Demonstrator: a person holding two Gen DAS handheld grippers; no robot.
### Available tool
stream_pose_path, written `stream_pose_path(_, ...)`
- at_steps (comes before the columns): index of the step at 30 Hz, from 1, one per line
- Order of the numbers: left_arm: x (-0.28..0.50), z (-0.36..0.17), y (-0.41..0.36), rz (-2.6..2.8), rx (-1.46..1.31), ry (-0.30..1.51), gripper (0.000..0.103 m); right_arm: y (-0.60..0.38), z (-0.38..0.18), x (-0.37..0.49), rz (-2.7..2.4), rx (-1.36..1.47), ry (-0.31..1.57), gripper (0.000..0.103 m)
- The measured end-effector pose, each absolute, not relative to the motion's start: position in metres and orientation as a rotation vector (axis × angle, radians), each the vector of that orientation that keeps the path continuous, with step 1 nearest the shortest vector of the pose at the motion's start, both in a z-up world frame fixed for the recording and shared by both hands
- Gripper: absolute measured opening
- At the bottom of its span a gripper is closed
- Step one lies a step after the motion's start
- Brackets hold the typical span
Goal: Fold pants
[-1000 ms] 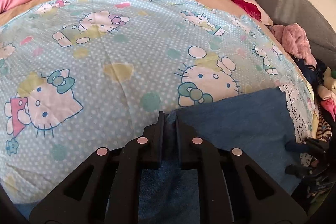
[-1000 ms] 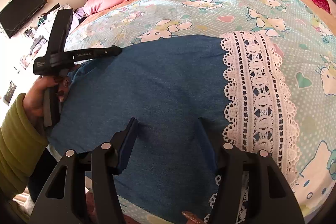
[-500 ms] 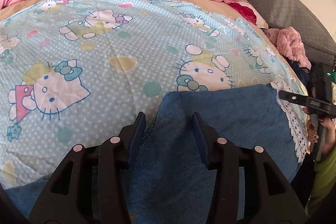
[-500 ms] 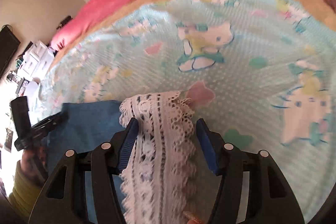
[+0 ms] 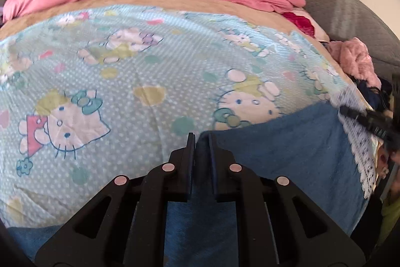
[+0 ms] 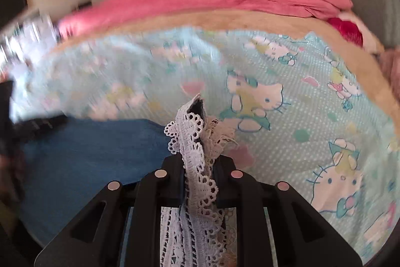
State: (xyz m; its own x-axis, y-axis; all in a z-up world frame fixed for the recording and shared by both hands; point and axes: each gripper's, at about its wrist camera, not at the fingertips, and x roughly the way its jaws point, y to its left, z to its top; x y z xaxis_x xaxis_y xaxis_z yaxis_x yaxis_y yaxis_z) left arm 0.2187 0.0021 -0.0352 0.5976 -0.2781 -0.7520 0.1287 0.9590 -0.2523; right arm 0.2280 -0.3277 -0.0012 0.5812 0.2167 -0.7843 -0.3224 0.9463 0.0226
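My left gripper (image 5: 200, 139) is clamped on the folded corner of the blue pants (image 5: 287, 154), which lie at the near edge of the bed (image 5: 150, 66). My right gripper (image 6: 201, 121) is closing on the white lace hem (image 6: 197, 167) bunched between its jaws. I judge this the grasping step; next I should lift both corners together and carry them across evenly

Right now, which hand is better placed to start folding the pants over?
Probably both together. The left gripper is shut on the blue pants' corner; the right gripper is closing with the lace hem bunched between its fingers. If only one leads, left: its grip looks settled.
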Motion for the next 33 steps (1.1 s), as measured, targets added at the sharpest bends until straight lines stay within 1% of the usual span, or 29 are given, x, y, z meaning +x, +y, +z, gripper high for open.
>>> stream_pose_path(1,0.219,-0.038,0.005,-0.240,-0.193,0.906,0.007,-0.327,-0.008,0.228,0.307,-0.145,0.915,0.017)
stream_pose_path(2,0.219,-0.040,0.009,-0.239,-0.213,0.905,0.011,-0.327,-0.016,0.229,0.298,-0.151,0.930,0.018)
stream_pose_path(3,0.218,-0.040,0.011,-0.240,-0.226,0.901,0.014,-0.329,-0.018,0.230,0.291,-0.149,0.929,0.021)
stream_pose_path(5,0.216,-0.036,0.018,-0.232,-0.254,0.884,0.017,-0.334,-0.018,0.229,0.259,-0.157,0.915,0.038)
stream_pose_path(6,0.215,-0.034,0.021,-0.222,-0.263,0.874,0.020,-0.339,-0.016,0.228,0.230,-0.157,0.904,0.045)
stream_pose_path(7,0.211,-0.029,0.027,-0.213,-0.277,0.858,0.022,-0.348,-0.012,0.226,0.217,-0.122,0.893,0.047)
stream_pose_path(8,0.206,-0.022,0.033,-0.205,-0.290,0.842,0.026,-0.354,-0.008,0.223,0.209,-0.077,0.884,0.047)
stream_pose_path(9,0.199,-0.016,0.036,-0.198,-0.298,0.824,0.032,-0.363,-0.004,0.218,0.197,-0.032,0.869,0.050)
stream_pose_path(10,0.192,-0.009,0.042,-0.185,-0.298,0.803,0.036,-0.373,0.002,0.210,0.179,0.013,0.845,0.050)
stream_pose_path(12,0.171,0.007,0.050,-0.120,-0.254,0.752,0.050,-0.390,0.016,0.189,0.156,0.065,0.793,0.051)
stream_pose_path(13,0.160,0.013,0.052,-0.099,-0.225,0.730,0.053,-0.395,0.020,0.179,0.166,0.082,0.783,0.051)
stream_pose_path(14,0.149,0.019,0.053,-0.088,-0.200,0.714,0.060,-0.400,0.024,0.165,0.183,0.097,0.773,0.051)
stream_pose_path(15,0.136,0.024,0.053,-0.084,-0.175,0.705,0.069,-0.401,0.027,0.154,0.191,0.097,0.768,0.051)
stream_pose_path(16,0.125,0.027,0.052,-0.085,-0.160,0.704,0.074,-0.402,0.028,0.145,0.196,0.095,0.769,0.051)
stream_pose_path(18,0.101,0.029,0.047,-0.099,-0.144,0.706,0.089,-0.401,0.033,0.124,0.226,0.084,0.777,0.051)
stream_pose_path(20,0.083,0.024,0.042,-0.130,-0.126,0.727,0.093,-0.392,0.033,0.105,0.246,0.020,0.800,0.051)
stream_pose_path(23,0.070,0.012,0.026,-0.138,-0.061,0.785,0.094,-0.365,0.027,0.094,0.312,-0.034,0.846,0.051)
stream_pose_path(27,0.077,-0.002,0.021,-0.082,-0.005,0.849,0.094,-0.320,0.018,0.089,0.360,-0.155,0.877,0.051)
stream_pose_path(28,0.079,-0.008,0.024,-0.045,0.013,0.869,0.094,-0.310,0.016,0.089,0.381,-0.175,0.890,0.055)
stream_pose_path(29,0.083,-0.014,0.029,0.000,0.023,0.897,0.094,-0.304,0.014,0.089,0.387,-0.192,0.904,0.063)
stream_pose_path(30,0.087,-0.025,0.042,0.046,0.004,0.938,0.094,-0.300,0.011,0.090,0.370,-0.214,0.923,0.073)
stream_pose_path(33,0.084,-0.036,0.065,0.018,-0.092,0.933,0.094,-0.314,-0.010,0.099,0.276,-0.227,1.040,0.074)
